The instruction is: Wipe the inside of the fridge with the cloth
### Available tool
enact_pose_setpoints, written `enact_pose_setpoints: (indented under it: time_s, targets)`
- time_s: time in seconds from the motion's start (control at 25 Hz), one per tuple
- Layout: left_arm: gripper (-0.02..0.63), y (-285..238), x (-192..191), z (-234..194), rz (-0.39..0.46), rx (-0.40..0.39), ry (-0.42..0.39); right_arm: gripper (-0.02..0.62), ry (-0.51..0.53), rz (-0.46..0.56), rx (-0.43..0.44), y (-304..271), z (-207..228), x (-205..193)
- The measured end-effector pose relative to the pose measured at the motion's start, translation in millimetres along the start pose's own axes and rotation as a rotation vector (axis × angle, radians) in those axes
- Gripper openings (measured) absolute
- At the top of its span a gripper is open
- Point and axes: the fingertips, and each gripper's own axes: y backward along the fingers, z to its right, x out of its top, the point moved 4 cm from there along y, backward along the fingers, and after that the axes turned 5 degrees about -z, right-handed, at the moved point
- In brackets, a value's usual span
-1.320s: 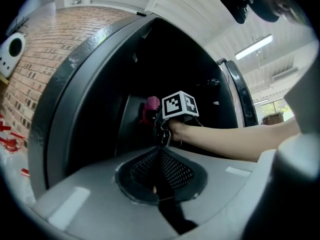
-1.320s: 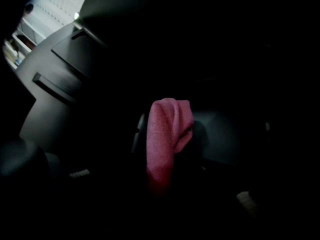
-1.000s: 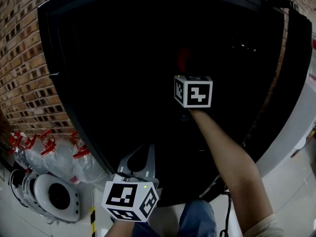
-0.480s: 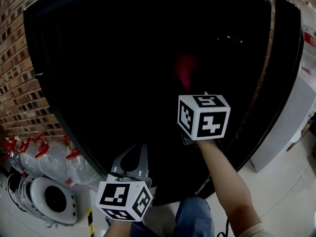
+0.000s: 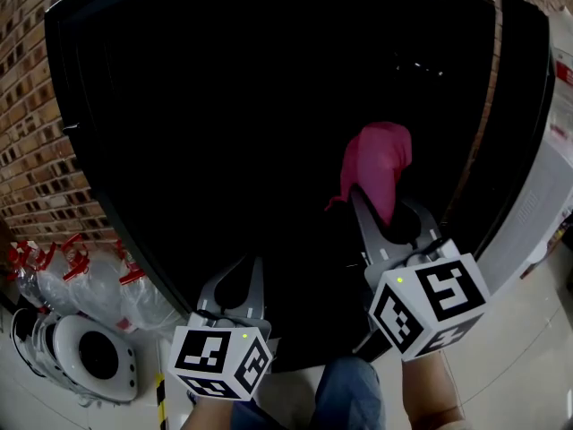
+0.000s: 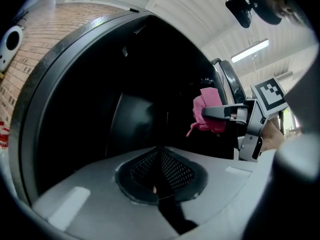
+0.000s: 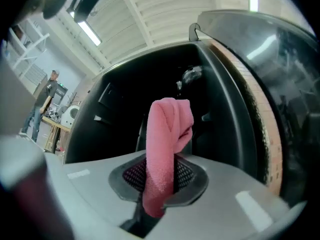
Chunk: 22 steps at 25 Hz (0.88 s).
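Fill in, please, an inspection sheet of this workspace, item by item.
Surface: fridge interior, open, very dark; dirt cannot be judged.
Job's things: pink cloth, held by the right gripper at the opening.
Clutter: clear bottles with red caps and a white round appliance on the floor, left side.
Grippers: left gripper shut, empty; right gripper shut on the cloth.
Cables: nothing seen.
Surroundings: brick wall at the left.

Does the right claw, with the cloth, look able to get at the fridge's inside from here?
Probably yes: the right claw, shut on the pink cloth, faces into the open, dark fridge, and nothing shows between them. The left claw sits lower, off to one side.
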Motion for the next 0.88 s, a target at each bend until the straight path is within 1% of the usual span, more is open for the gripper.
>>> enact_pose_setpoints:
  time_s: [0.08, 0.16, 0.24, 0.4, 0.52, 0.64, 0.68, 0.76, 0.88]
  targets:
    - [0.013, 2, 0, 1, 0.0, 0.003, 0.002, 0.054, -0.004, 0.0, 0.022, 1, -3, 0]
    - [0.014, 4, -3, 1, 0.003, 0.0, 0.005, 0.055, -0.01, 0.017, 0.083, 3, -17, 4]
    - [0.014, 8, -6, -1, -0.002, 0.005, 0.012, 0.055, -0.001, 0.045, 0.181, 1, -42, 8]
    - [0.014, 28, -6, -9, -0.013, 0.057, 0.033, 0.055, 0.042, 0.073, 0.419, -12, -106, 7]
    - [0.014, 34, -16, -13, -0.029, 0.087, 0.032, 0.055, 0.09, 0.093, 0.55, -18, -146, 5]
    - [0.014, 37, -28, -16, -0.043, 0.103, 0.03, 0.055, 0.1, 0.095, 0.666, -22, -179, 1]
    - [0.014, 39, -30, -17, -0.045, 0.109, 0.027, 0.055, 0.104, 0.093, 0.685, -25, -186, -1]
    - [0.014, 43, -32, -18, -0.048, 0.119, 0.017, 0.055, 0.107, 0.1, 0.695, -33, -194, -4]
    - [0.014, 46, -36, -21, -0.046, 0.124, 0.018, 0.055, 0.107, 0.128, 0.659, -52, -190, -11]
